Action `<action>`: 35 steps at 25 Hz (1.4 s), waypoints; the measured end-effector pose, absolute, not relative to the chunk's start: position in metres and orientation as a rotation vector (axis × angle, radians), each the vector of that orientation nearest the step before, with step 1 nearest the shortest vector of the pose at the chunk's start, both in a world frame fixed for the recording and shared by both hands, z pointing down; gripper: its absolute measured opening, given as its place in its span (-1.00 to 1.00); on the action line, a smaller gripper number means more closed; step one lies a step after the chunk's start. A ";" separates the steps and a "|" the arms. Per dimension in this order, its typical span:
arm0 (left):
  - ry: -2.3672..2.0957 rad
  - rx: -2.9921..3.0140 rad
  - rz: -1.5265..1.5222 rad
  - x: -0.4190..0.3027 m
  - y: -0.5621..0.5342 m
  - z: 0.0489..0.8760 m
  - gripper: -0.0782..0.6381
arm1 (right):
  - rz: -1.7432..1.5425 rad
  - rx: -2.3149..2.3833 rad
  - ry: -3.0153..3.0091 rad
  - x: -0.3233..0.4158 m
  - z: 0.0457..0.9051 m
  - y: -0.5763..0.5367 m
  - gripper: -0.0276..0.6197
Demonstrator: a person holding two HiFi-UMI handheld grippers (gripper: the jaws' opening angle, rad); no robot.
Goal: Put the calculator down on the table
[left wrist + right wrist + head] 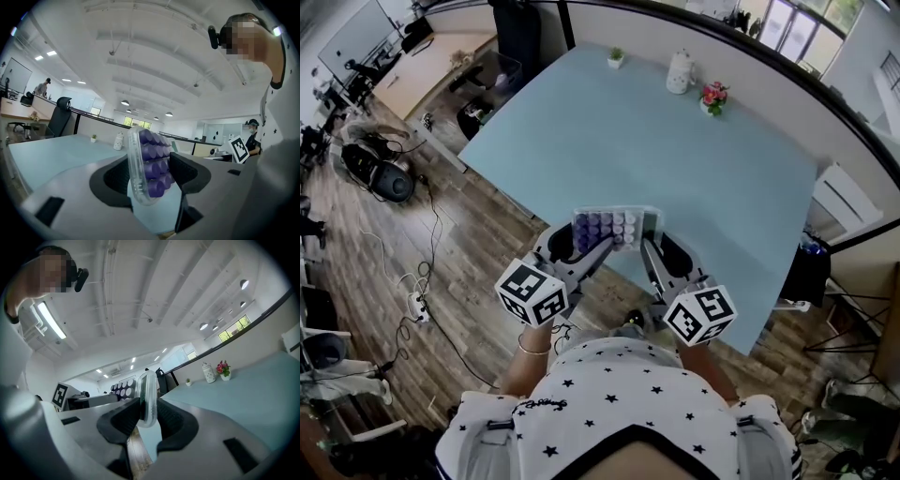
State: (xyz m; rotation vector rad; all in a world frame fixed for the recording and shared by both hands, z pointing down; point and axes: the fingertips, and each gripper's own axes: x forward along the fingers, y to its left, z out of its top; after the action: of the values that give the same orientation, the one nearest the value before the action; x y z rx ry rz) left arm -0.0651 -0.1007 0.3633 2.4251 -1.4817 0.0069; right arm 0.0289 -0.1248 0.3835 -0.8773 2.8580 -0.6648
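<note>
Over the near edge of the table (656,141), mid-carry with the calculator (614,225) clamped at either end by the left gripper (146,174) and right gripper (147,409); next, likely: advance over the table, lower flat, release both.

Open-plan office: a pale blue counter (675,150) backed by a low partition (787,103), a wooden desk (431,70) and black office chair (60,117) beyond, round ceiling lights (124,102) overhead, a power strip (417,305) and cables on the wood floor (487,272), a worker (43,86) standing in the distance
</note>
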 end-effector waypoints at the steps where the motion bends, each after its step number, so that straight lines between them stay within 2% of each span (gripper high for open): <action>1: -1.478 2.429 0.006 -0.063 -0.106 0.364 -0.04 | -0.663 -0.883 2.856 0.031 0.384 -0.129 -0.57; 35: -0.951 2.425 0.142 -0.086 -0.280 0.472 -0.02 | -0.921 -1.518 2.678 0.011 0.480 -0.265 -0.57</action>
State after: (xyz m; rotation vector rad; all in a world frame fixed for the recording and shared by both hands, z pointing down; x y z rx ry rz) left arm -0.0857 -0.2799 0.4723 2.4253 -0.9514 0.1420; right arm 0.0115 -0.2652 0.4802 -1.5175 2.6781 -0.9215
